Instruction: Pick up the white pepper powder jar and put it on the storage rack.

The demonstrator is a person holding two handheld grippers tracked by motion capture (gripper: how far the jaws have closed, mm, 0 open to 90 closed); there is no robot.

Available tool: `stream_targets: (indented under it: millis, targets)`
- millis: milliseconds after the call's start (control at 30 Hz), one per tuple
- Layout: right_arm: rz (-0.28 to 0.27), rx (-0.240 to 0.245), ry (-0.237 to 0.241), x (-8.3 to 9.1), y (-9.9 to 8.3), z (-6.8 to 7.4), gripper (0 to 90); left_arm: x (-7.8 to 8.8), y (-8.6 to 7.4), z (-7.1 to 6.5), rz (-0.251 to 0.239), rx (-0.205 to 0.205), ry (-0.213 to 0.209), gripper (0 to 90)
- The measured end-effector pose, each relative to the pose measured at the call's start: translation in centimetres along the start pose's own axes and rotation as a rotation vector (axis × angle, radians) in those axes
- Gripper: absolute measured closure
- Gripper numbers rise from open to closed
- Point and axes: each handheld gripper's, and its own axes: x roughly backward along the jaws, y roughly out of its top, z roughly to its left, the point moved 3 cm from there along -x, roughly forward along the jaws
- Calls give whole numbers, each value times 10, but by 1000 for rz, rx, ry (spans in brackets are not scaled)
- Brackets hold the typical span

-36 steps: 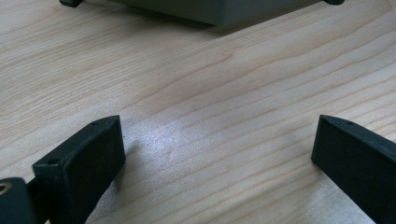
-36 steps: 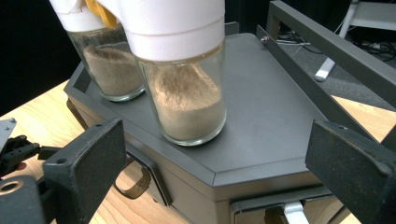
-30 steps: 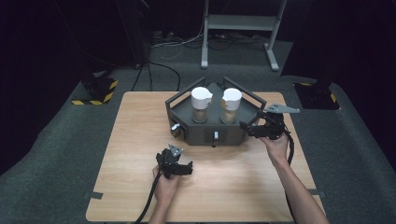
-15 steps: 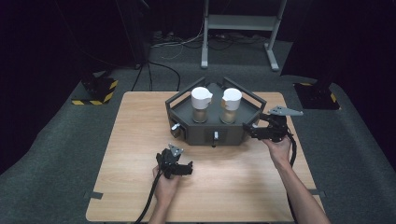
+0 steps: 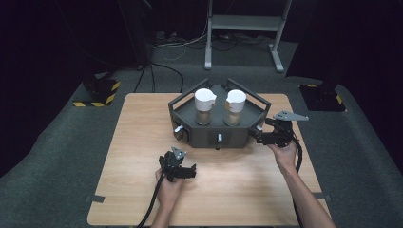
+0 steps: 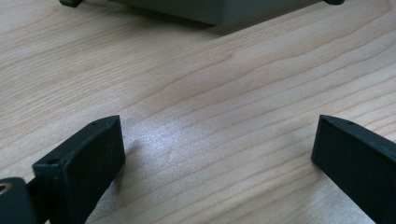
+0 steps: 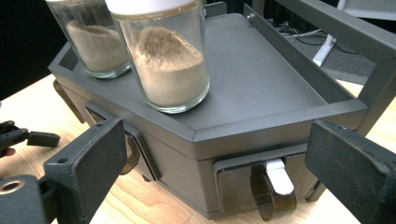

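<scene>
Centrally on the wooden table (image 5: 142, 142), a dark grey metal drawer box (image 5: 216, 130) carries two white-lidded glass jars (image 7: 166, 56) of tan powder. Right gripper (image 7: 215, 186) gapes wide before its corner drawer (image 7: 261, 184); left gripper (image 6: 215, 154) wide, empty.

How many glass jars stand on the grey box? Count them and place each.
2. Left jar and right jar stand side by side on the grey box; both hold tan powder.

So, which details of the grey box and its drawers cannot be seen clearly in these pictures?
- Dark grey metal box with drawers: whatever the drawers hold is hidden behind their closed fronts.
- Two glass jars of tan powder: the top edge of the right gripper view cuts off their white lids.
- Small white tab on the corner drawer handle: any marking is too small to read.
- Left tool: the left gripper view shows wooden table; the box is cut off above.
</scene>
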Motion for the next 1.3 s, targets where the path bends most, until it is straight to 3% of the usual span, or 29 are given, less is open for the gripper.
stream_targets:
  millis: [1300]
  targets:
    - [36,-16,-28,2,-32,-3,59,0,0,0,-1,2,1,25]
